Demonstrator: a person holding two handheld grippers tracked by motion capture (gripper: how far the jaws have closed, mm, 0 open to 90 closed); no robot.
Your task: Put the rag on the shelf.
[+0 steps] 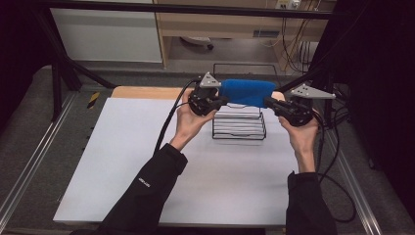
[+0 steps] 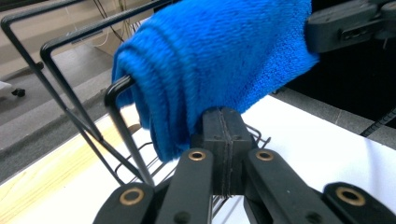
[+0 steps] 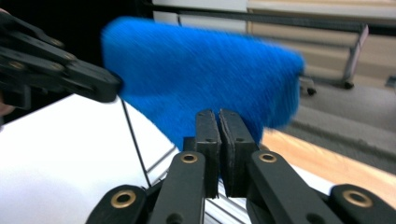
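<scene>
A blue towel (image 1: 247, 92) hangs stretched between my two grippers, just above a black wire rack (image 1: 240, 129) at the far middle of the table. My left gripper (image 1: 222, 100) is shut on the towel's left end and my right gripper (image 1: 268, 102) on its right end. In the left gripper view the shut jaws pinch the towel (image 2: 219, 60) at its lower corner, and the cloth lies over the rack's top bar (image 2: 114, 91). In the right gripper view the towel (image 3: 201, 70) sits right behind the closed jaws, with the left gripper (image 3: 60, 70) at far left.
A white mat (image 1: 147, 161) covers the table, with a strip of wood (image 1: 147, 92) along its far edge. Metal frame rails (image 1: 29, 161) run down both sides. Black cables (image 1: 169, 122) trail from the grippers. A cabinet and wires stand beyond the table.
</scene>
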